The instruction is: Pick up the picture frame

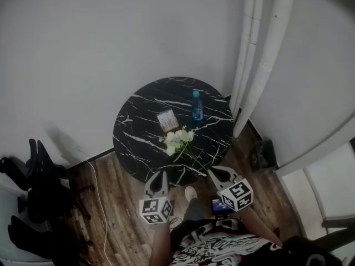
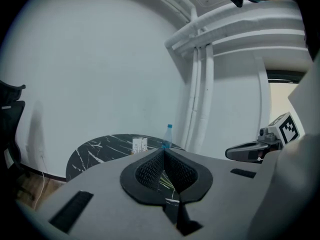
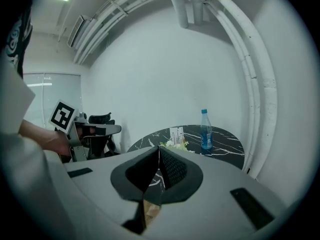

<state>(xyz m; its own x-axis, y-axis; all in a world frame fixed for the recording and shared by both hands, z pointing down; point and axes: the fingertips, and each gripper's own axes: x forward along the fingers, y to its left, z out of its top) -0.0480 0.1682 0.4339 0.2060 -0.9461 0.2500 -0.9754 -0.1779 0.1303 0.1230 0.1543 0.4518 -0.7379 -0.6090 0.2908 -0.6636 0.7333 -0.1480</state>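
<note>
A small picture frame (image 1: 167,119) stands upright near the middle of a round black marble table (image 1: 133,132). It also shows in the left gripper view as the frame (image 2: 139,145) and in the right gripper view as the frame (image 3: 176,134). Both grippers hang short of the table's near edge, over the wooden floor. My left gripper (image 1: 158,177) is shut with nothing in it. My right gripper (image 1: 214,173) is shut too, jaws meeting at the tips, empty. Each points toward the table, well apart from the frame.
A blue water bottle (image 1: 197,105) stands right of the frame. White flowers (image 1: 178,138) with green stems lie in front of it. A black office chair (image 1: 39,170) stands at the left. White pipes (image 1: 260,49) run down the wall behind the table.
</note>
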